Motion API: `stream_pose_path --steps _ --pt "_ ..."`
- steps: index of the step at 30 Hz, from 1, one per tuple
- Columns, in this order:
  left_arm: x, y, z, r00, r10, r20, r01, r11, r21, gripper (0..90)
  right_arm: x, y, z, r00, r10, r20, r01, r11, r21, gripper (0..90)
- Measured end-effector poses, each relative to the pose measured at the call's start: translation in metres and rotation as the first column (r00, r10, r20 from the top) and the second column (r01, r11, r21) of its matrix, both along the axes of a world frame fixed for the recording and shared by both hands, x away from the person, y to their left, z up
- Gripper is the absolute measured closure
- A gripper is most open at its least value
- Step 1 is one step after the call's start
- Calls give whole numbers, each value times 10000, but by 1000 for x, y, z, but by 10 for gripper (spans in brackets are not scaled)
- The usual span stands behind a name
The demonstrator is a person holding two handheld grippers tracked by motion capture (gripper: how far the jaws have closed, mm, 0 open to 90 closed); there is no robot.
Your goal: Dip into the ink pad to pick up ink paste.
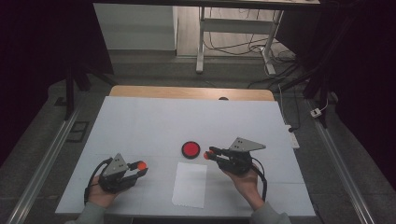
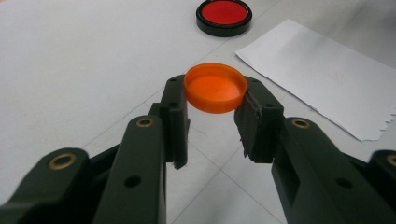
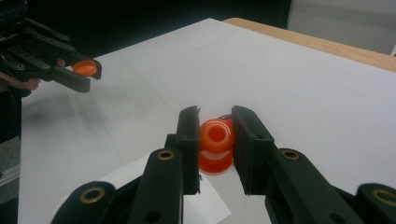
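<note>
the left gripper (image 1: pixel 141 168) clamps a round orange plastic cap (image 2: pixel 215 87), open side up, facing what looks like an orange plastic stamp body (image 3: pixel 216 135) clamped in the right gripper (image 1: pixel 208 154), the two well apart across the white paper sheet (image 1: pixel 190 185).

Red disc in black rim (image 2: pixel 223 17) lies ahead of the left jaws; white paper sheet (image 2: pixel 322 77) off to their right, on white table (image 1: pixel 140 126).

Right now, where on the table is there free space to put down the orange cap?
The widest bare stretch of the table lies beyond the red pad, up to the wooden edge. A smaller free patch sits between the left gripper, which holds the orange cap, and the paper. It is crowded around the right gripper, close to pad and paper.
</note>
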State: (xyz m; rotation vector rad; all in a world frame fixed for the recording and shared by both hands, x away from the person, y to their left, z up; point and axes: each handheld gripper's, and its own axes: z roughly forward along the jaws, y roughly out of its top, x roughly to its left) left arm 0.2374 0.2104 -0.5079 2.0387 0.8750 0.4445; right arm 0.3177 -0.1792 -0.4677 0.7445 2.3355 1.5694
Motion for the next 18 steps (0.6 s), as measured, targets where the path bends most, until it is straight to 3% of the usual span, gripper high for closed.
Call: stream_pose_path --steps 18 --pt "1 1 -1 10000 -10 -86 9 9999 -117 654 15 12 0 9999 78 -67 -78 10000 5 720"
